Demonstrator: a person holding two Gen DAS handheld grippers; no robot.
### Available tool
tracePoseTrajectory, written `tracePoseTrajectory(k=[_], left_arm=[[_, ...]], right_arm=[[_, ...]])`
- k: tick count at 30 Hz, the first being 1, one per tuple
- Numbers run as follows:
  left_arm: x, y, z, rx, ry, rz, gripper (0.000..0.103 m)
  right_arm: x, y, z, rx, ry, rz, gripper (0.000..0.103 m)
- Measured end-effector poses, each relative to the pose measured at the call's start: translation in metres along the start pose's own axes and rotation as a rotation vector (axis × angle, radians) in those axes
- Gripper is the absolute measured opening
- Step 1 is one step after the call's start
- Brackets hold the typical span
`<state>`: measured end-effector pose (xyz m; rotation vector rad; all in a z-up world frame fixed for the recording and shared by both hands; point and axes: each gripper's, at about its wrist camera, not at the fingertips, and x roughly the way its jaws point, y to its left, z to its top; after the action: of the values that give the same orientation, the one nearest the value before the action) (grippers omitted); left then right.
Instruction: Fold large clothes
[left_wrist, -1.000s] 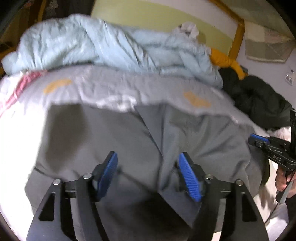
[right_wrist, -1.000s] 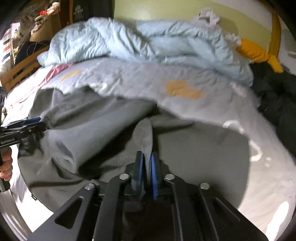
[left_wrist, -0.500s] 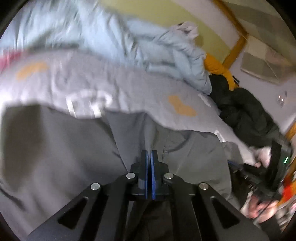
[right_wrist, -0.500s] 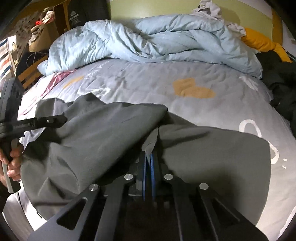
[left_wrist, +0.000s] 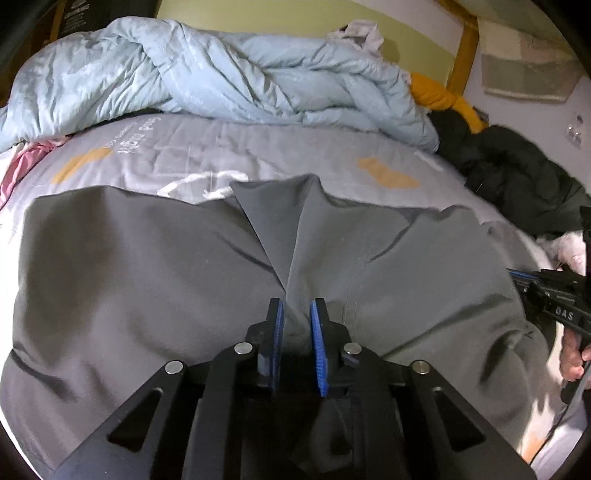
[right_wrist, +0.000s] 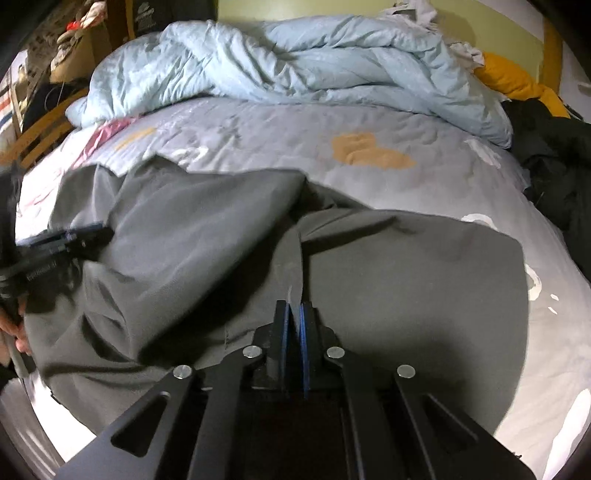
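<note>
Crumpled pale-blue duvet (left_wrist: 229, 74) on bed (left_wrist: 277, 155)

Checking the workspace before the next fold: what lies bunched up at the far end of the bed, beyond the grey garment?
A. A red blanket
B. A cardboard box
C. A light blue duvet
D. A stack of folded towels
C: a rumpled light blue duvet lies across the far end of the bed, beyond the grey garment.
</note>
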<state>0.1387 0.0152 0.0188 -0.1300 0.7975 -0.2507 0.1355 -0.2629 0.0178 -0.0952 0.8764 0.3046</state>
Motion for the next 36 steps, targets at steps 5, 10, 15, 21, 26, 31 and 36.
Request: tracePoseTrajectory(k=[5, 10, 15, 21, 26, 31, 36], left_arm=[[-0.036, 0.003, 0.001, 0.018, -0.093, 0.035, 0.049], [-0.08, 0.012, 0.004, -0.023, -0.171, 0.012, 0.061], [-0.111, 0.017, 0.008, -0.01, -0.274, 0.051, 0.076], [-0.11, 0.02, 0.005, 0.003, -0.291, 0.068, 0.082], [-0.104, 0.003, -0.002, 0.032, -0.252, -0.03, 0.079], [-0.096, -0.032, -0.011, 0.115, -0.235, -0.09, 0.068], [-0.078, -0.075, -0.005, 0.143, -0.173, -0.168, 0.049]], right_arm=[[-0.028, -0.009, 0.005, 0.026, -0.089, -0.031, 0.005], [-0.056, -0.014, 0.011, 0.033, -0.169, -0.078, 0.012], [-0.086, -0.038, 0.009, 0.156, -0.257, -0.03, 0.068], [-0.12, -0.074, -0.006, 0.322, -0.347, -0.084, 0.075], [-0.138, -0.099, -0.04, 0.515, -0.386, -0.113, 0.087], [-0.133, -0.109, -0.074, 0.642, -0.348, -0.122, 0.088], [-0.121, -0.101, -0.083, 0.61, -0.292, -0.133, 0.088]])
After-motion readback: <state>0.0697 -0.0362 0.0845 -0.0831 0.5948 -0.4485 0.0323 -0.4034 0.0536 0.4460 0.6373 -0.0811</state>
